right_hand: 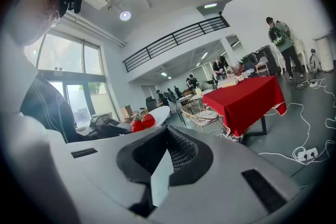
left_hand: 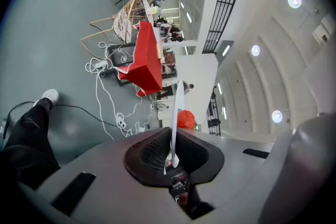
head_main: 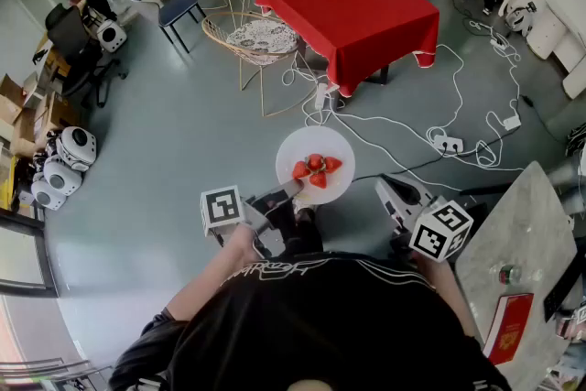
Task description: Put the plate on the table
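Plate (head_main: 298, 153) held well short of red table (head_main: 352, 14)
Left gripper (head_main: 289, 190) pinches one rim only; a tilt could roll strawberries (head_main: 316, 169) off. Right gripper (head_main: 396, 197) closed, empty.

The plate (head_main: 298, 148) is white and round, and is held level in the air with its near rim clamped in the left gripper (head_main: 289, 191). Strawberries (head_main: 316, 169) (red, clustered) sit at its centre. The table (head_main: 352, 14), draped in red cloth, stands well apart ahead.
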Tool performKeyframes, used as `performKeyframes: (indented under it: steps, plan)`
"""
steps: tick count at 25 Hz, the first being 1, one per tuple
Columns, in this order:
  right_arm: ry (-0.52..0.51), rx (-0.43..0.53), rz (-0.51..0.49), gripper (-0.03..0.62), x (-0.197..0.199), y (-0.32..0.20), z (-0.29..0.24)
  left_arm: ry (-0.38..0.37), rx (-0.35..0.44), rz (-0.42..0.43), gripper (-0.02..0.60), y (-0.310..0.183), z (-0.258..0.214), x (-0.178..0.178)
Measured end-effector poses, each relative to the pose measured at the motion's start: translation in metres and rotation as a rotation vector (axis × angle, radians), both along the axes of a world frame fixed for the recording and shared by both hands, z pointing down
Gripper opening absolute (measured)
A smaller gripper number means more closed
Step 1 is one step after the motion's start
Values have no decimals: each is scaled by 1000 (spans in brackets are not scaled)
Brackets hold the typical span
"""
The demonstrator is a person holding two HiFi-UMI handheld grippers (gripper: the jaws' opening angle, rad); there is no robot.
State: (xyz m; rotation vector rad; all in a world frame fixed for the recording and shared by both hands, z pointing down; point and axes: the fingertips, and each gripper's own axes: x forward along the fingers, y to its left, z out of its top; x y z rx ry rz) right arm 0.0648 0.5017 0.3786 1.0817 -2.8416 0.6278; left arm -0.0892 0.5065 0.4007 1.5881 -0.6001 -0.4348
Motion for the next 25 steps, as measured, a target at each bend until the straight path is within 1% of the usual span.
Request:
performKeyframes:
  steps: [4, 8, 12, 15, 20, 23, 25]
  plan:
    - [-1, -8, 7, 6, 0, -2, 3, 2, -16, -8, 24, 0, 5, -3]
    - [3, -2, 6, 6, 1, -5, 6, 7, -9, 0, 25, -2, 7, 1]
    - [-2, -5, -4, 6, -1, -7, 3, 7, -6, 2, 25, -5, 6, 1]
    - [-27, -4, -27, 7, -3, -8, 2, 10, -3, 4, 25, -9, 5, 2]
    - [-30, -15, -16, 8, 0, -24, 5, 20, 5, 9, 25, -29, 6, 4]
    - [-33, -12, -7, 7, 3, -40, 6, 34, 8, 8, 25, -42, 7, 5]
    - [-38, -9, -11, 8, 2, -54, 8, 31, 8, 7, 24, -54, 11, 4]
